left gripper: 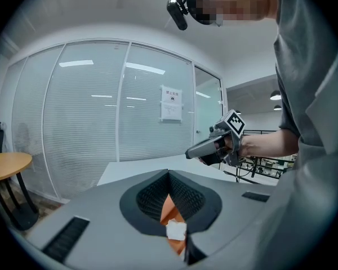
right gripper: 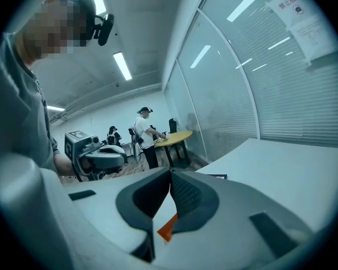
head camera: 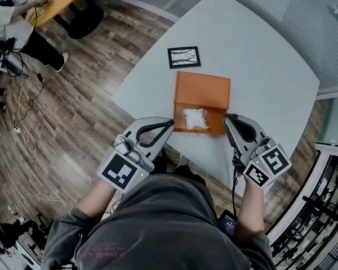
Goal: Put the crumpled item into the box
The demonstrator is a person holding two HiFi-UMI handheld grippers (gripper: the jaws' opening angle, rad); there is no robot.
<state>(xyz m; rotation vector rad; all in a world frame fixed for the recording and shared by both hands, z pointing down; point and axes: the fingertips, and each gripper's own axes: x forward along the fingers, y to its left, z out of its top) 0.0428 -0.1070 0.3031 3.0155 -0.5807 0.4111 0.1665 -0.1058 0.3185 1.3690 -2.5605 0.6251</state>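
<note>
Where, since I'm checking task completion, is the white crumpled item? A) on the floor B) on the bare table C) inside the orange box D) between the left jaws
C: the head view shows the crumpled item lying inside the orange box.

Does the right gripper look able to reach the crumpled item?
Probably yes: the right gripper is beside the open box, and nothing covers the crumpled item; its shut jaws would have to open first.

Orange box (head camera: 203,89); white crumpled item (head camera: 195,118); pale grey table (head camera: 259,55); black-white patterned card (head camera: 184,57).
</note>
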